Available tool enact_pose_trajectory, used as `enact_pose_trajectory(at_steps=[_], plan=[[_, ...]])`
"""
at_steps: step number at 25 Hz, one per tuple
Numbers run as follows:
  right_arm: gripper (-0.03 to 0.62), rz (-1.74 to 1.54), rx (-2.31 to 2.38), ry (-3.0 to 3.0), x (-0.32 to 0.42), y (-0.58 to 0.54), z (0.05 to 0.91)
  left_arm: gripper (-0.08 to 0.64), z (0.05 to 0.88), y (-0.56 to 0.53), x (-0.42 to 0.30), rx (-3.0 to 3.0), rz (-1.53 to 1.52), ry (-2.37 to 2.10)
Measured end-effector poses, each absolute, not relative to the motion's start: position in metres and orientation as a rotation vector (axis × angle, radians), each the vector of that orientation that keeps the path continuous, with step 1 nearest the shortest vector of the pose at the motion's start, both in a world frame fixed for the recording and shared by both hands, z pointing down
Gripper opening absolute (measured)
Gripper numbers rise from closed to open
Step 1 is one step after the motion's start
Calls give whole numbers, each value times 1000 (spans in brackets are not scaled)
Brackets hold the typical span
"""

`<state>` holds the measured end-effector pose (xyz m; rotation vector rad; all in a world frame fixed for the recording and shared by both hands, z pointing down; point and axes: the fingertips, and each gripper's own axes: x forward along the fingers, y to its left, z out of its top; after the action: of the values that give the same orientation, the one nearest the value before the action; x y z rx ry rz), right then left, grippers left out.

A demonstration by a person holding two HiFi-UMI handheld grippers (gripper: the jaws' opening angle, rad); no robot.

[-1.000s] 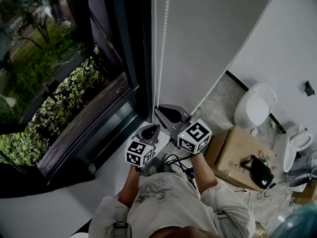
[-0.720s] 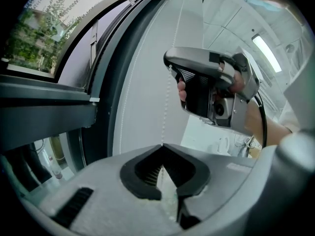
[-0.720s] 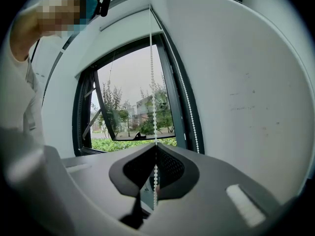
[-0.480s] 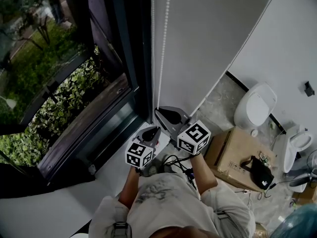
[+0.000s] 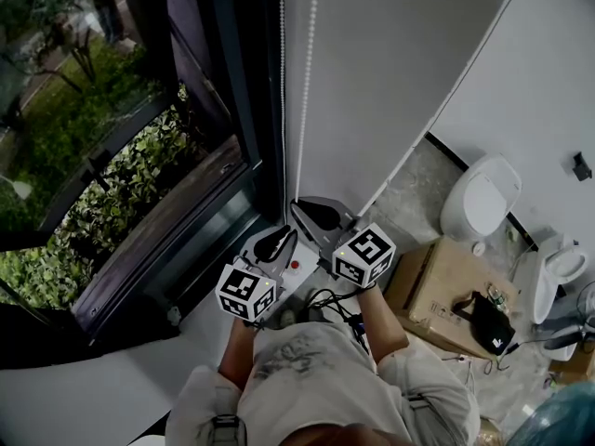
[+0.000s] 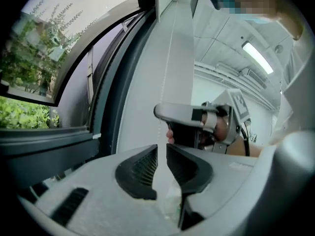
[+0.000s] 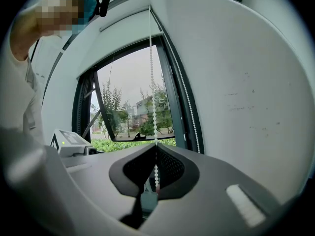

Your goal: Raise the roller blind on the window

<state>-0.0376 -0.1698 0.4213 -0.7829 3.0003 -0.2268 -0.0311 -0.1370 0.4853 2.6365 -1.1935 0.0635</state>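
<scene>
Two strands of white bead chain (image 5: 282,110) hang beside the dark window frame (image 5: 232,82). My left gripper (image 5: 279,237) grips the left strand low down; in the left gripper view the chain (image 6: 159,129) rises from its nearly closed jaws (image 6: 162,151). My right gripper (image 5: 297,204) sits slightly higher on the right strand (image 5: 306,82), its jaw tips (image 7: 156,149) closed around the beads (image 7: 151,82). A second strand (image 7: 189,112) runs along the frame. No blind fabric shows over the glass.
A white wall (image 5: 390,72) stands right of the chain. A grey sill (image 5: 158,249) and a white ledge (image 5: 121,379) lie below the window. A cardboard box (image 5: 437,286) with a black bag (image 5: 483,321) and two toilet bowls (image 5: 479,198) stand on the floor at right.
My left gripper has moved down and to the left, and the left strand has shifted left with it. The right gripper has stayed in place.
</scene>
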Motion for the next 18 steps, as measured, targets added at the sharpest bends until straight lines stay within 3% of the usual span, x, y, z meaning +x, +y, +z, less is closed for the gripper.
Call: enact_pose_trajectory(at_steps=[18], plan=[[11,-221,-783,3007,-44,-167,422,71,325,-165,-39,2896,-198,-1342]])
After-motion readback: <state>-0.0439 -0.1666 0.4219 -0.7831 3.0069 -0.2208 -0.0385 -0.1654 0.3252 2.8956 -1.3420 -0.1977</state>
